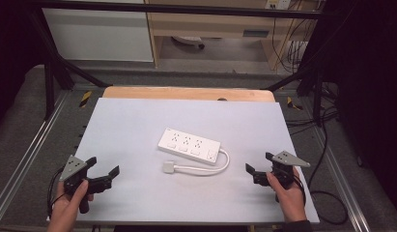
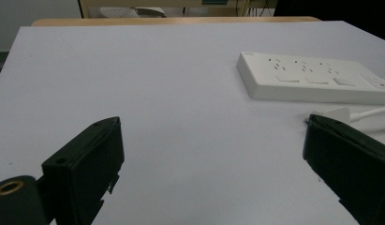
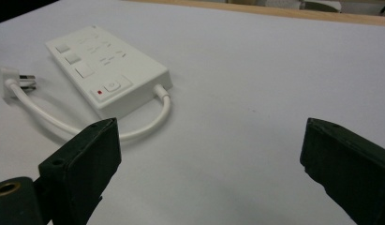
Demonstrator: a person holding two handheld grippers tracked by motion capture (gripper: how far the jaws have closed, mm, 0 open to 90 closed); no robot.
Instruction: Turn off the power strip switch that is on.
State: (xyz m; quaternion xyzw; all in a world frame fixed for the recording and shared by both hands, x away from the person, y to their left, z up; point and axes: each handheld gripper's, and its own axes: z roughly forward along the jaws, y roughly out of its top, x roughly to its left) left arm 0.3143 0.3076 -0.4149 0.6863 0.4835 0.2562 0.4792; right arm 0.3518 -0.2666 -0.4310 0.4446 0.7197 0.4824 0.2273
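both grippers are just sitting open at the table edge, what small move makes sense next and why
Probably ease the left gripper forward toward the plug. Both grippers are open and hold nothing; the plug lies loose on the white table cover, unplugged, beside the power strip, nearer the left gripper than the right gripper.

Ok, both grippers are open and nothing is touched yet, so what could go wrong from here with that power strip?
1. The power strip lies flat and wide on the smooth white sheet; jaws closing on it may just push it along instead of gripping.
2. Its cord loops loose to the unplugged plug; lifting the strip would likely drag the plug along.
3. The left gripper and right gripper approach from opposite sides and could collide over it.
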